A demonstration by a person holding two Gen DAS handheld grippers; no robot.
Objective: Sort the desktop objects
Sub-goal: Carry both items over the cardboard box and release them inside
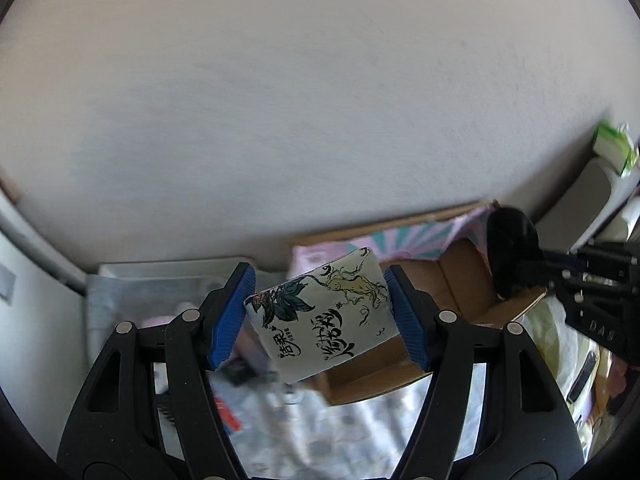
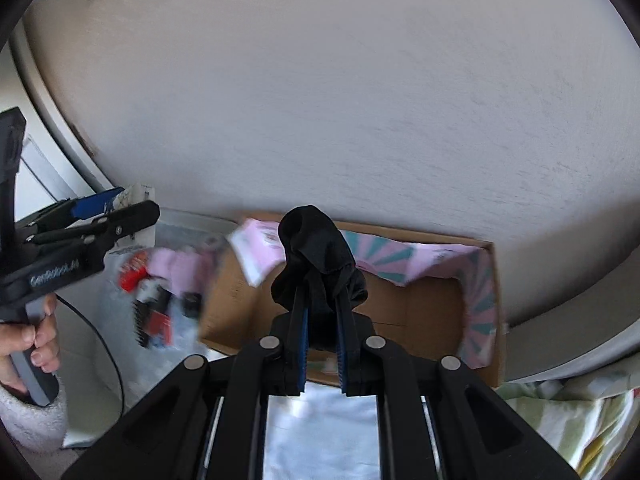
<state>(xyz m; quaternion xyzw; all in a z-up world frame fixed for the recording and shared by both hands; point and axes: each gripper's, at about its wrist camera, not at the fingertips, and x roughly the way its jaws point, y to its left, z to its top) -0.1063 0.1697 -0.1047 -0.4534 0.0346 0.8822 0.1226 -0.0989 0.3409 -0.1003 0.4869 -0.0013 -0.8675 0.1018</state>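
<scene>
Fingers (image 1: 394, 312) of the left gripper (image 1: 320, 316) are clamped on a tissue pack (image 1: 324, 316), blue pads pressing its two short ends, so its long axis runs straight across from pad to pad. It's tilted, the printed face turned up at the camera, the far end with the drawn figure riding higher, the black lettering nearer the lens. The pack hangs in the air above a cardboard box (image 1: 460, 276) pushed up against the wall.

Over on the right gripper (image 2: 322, 320), fingers (image 2: 346, 320) are nearly together and pinching a black cloth (image 2: 316, 256). The bundle stands up out of the tips, its long axis pointing away from the camera toward the wall, with a rounded knob at the top. It too is held above the box (image 2: 436, 312).

The left wrist view catches the cloth (image 1: 508, 252) from the side, a dark lump at the end of the right gripper coming in from the frame's right edge. The right wrist view gives what the left cannot: the box's pink and teal patterned lining (image 2: 400, 256), a blurred heap of red and pink items (image 2: 160, 292) beside the box, and the person's hand (image 2: 28, 344) wrapped round the left gripper's handle. The tissue pack itself barely shows there.
</scene>
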